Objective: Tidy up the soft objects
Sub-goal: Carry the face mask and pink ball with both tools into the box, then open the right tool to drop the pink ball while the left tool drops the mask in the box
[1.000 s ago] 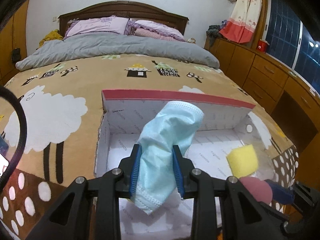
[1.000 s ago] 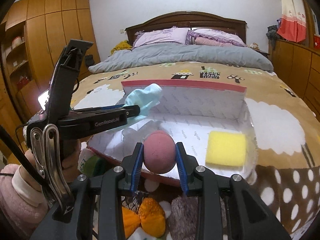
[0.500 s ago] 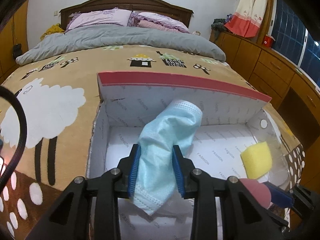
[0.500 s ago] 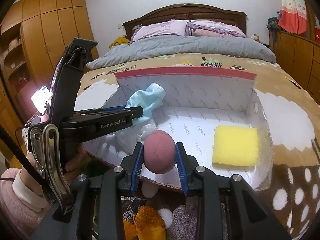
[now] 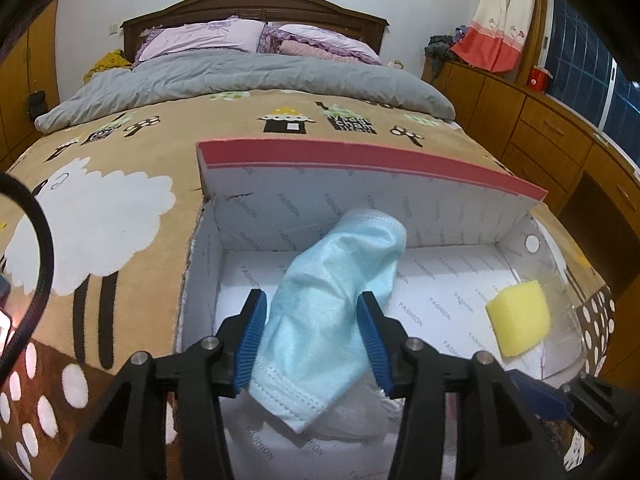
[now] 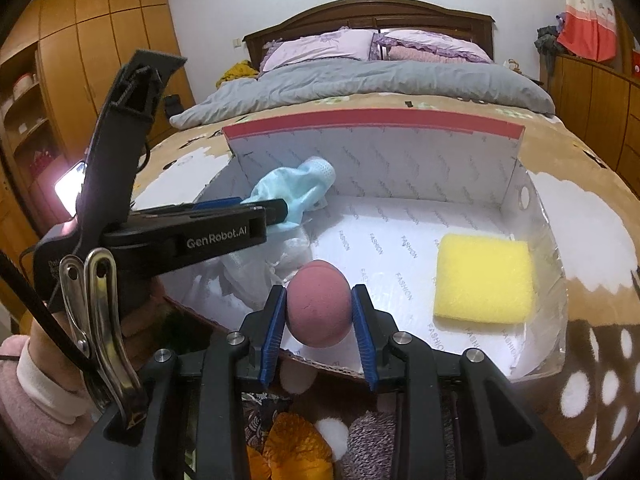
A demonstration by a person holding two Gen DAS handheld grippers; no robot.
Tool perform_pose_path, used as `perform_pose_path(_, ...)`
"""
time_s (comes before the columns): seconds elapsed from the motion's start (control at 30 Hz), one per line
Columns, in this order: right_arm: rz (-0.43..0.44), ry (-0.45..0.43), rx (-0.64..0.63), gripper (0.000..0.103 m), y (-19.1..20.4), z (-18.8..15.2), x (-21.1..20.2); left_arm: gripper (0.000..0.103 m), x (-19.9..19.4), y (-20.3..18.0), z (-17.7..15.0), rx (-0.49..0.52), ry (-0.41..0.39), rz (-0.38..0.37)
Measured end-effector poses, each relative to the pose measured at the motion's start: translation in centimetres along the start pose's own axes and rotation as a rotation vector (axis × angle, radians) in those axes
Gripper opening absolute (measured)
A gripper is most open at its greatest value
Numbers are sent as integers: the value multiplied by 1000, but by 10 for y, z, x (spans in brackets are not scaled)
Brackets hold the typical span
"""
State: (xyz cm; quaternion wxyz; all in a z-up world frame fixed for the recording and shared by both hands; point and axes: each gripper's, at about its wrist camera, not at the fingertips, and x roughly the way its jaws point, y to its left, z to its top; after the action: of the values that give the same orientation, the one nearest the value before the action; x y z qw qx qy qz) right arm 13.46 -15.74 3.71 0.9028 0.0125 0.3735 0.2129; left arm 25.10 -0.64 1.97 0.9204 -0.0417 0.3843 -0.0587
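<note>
Two soft things are on their way into the white box on the bed: a blue face mask and a pink foam ball. The mask is limp, light cloth, likely to drape and slip, best pinched across its bunched middle. The left gripper, angled down over the box's left end, has just been opening its jaws, the mask now loose between them. The right gripper squeezes the springy ball over the near rim, near a yellow sponge.
</note>
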Motion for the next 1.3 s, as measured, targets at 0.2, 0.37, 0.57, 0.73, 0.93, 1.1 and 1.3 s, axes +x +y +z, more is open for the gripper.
perform_pose_path(0.2,13,10,3,37,2,-1,3,50,-7,1,2,5,5,1)
perform_pose_path(0.37,9,-4,-2,48,2,0,0,50,-18,1,3,9,-9,4)
perform_pose_path(0.57,-15,-18,4,52,1,0,-7,50,-33,5,6,-8,-21,-10)
perform_pose_path(0.73,-16,-38,4,52,2,0,-18,50,-51,3,7,-6,-34,-33)
perform_pose_path(0.93,-23,-51,5,52,5,-5,-30,50,-76,1,-1,10,-33,-48)
perform_pose_path(1.1,-15,-65,22,52,6,-12,-43,50,-92,-1,-13,18,-26,-45)
perform_pose_path(1.3,4,-83,51,52,5,-22,-61,50,-106,-1,-32,11,-7,-53)
